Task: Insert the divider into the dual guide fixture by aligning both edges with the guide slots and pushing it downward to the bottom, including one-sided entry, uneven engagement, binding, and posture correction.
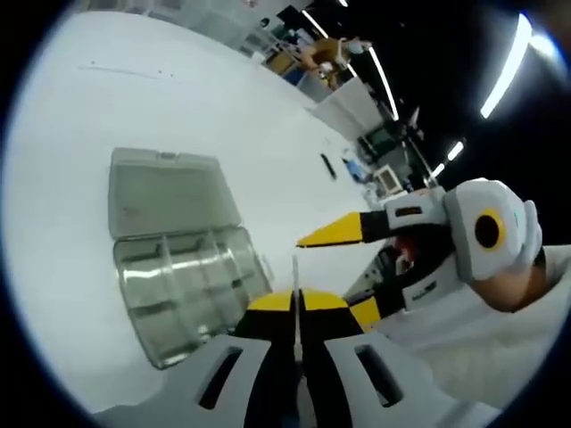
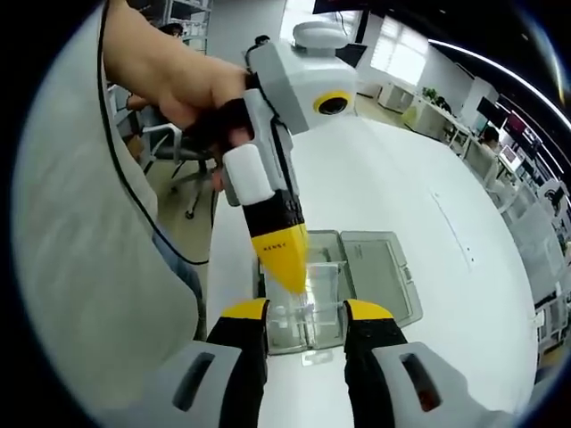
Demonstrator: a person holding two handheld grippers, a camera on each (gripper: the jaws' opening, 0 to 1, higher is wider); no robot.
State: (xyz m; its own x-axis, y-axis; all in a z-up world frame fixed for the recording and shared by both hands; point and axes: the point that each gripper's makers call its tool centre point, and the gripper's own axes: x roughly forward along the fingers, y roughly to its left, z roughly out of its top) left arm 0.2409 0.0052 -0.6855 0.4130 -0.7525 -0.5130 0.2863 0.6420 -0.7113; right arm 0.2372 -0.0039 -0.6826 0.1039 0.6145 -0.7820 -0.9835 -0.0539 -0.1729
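Note:
My left gripper [image 1: 296,300] is shut on a thin clear divider [image 1: 295,273], which I see edge-on rising between its yellow tips. To the left on the white table lies a clear compartment box [image 1: 192,285] with inner partitions and its lid [image 1: 169,192] folded open. In the right gripper view, the left gripper [image 2: 287,266], held by a hand, points down at the box [image 2: 299,337], and the divider [image 2: 324,281] hangs just above the compartments. My right gripper [image 2: 308,312] stands open near the box's near edge. It also enters the left gripper view as the right gripper [image 1: 341,272], close beside the divider.
The white table [image 1: 178,89] stretches wide around the box. A small dark object [image 1: 328,166] lies farther back on it. An office chair [image 2: 178,174] stands off the table's edge, behind the person's sleeve [image 2: 98,250]. Desks and shelves line the background.

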